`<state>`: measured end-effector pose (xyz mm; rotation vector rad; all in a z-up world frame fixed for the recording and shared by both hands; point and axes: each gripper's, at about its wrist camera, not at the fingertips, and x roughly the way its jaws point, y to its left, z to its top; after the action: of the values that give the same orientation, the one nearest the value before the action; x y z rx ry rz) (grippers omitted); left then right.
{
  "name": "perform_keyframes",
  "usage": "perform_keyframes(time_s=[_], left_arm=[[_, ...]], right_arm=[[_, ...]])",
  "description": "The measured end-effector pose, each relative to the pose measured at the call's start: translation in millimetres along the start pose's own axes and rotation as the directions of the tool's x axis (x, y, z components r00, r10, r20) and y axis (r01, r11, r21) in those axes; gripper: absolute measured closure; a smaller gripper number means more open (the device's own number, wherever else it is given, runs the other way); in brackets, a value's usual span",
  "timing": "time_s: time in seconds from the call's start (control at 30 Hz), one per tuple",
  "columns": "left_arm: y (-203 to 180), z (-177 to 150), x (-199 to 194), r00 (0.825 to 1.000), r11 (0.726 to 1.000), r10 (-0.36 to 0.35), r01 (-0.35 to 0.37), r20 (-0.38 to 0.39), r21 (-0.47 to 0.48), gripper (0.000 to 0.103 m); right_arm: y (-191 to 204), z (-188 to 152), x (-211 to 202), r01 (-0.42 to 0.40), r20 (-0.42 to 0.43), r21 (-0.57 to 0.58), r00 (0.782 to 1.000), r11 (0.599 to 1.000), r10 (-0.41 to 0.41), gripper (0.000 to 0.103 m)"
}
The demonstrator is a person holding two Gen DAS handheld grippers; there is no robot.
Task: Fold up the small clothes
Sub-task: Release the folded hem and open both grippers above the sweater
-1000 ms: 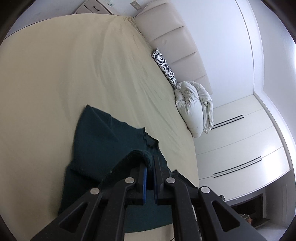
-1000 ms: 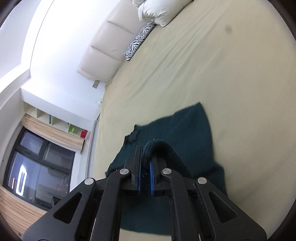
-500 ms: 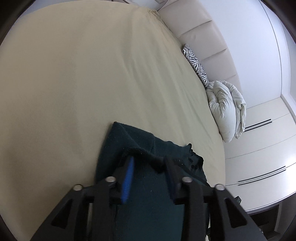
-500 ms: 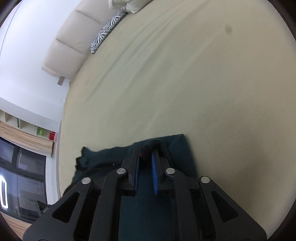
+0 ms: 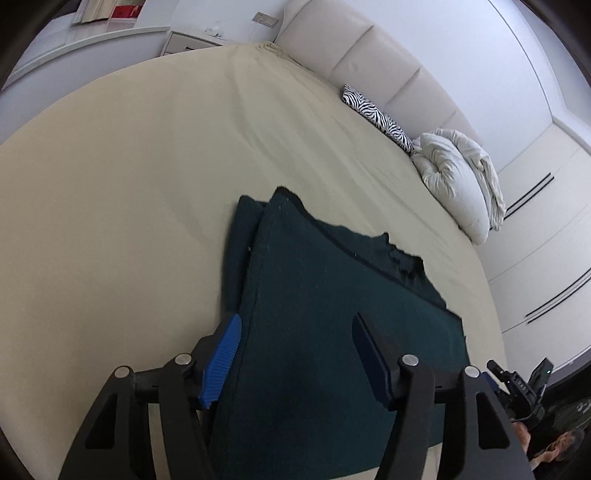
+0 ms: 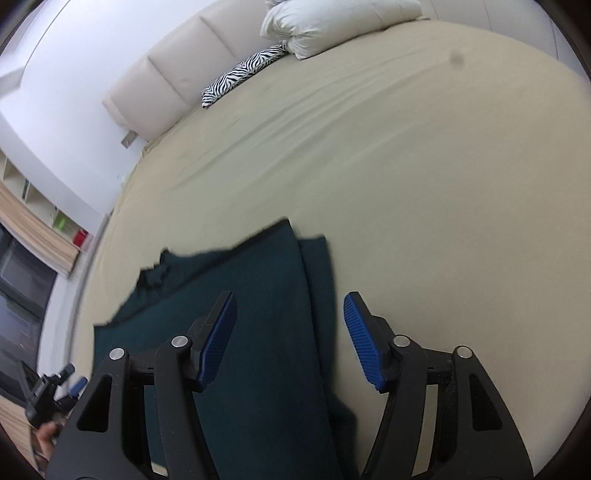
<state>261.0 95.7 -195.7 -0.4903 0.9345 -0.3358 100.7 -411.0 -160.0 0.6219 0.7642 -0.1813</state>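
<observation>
Left gripper: jaws spread wide, holding nothing, above the dark green garment. The garment lies folded flat on the beige bed, one layer over another. Right gripper: jaws also wide apart and empty, over the garment's right edge. Zebra-print cushion and white pillow lie at the headboard.
</observation>
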Motion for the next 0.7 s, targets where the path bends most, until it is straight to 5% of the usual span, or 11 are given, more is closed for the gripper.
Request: perform_keyframes(time_s=[0.23, 0.3, 0.47, 0.57, 0.7], left_arm=[[0, -25, 8, 0.994, 0.991, 0.108, -0.107, -0.005, 0.084, 0.051], [9, -26, 5, 0.994, 0.992, 0.107, -0.107, -0.007, 0.064, 0.06], [9, -23, -12, 0.991, 0.99, 0.132, -0.133, 0.013, 0.043, 0.062], [-2, -19, -28, 0.987, 0.986, 0.148, -0.152, 0.069, 0.063, 0.062], [-35, -12, -31, 0.979, 0.971, 0.158, -0.178, 0.129, 0.16, 0.058]], right_arm=[[2, -71, -4, 0.08, -0.083, -0.117, 0.992, 0.99, -0.09, 0.056], [4, -81, -4, 0.119, -0.065, -0.157, 0.989, 0.98, -0.13, 0.059], [4, -81, -19, 0.155, -0.052, -0.123, 0.985, 0.98, -0.162, 0.06], [19, -89, -49, 0.141, 0.025, -0.14, 0.99, 0.98, -0.139, 0.059], [53, -85, -74, 0.028, 0.082, -0.199, 0.997, 0.98, -0.011, 0.058]])
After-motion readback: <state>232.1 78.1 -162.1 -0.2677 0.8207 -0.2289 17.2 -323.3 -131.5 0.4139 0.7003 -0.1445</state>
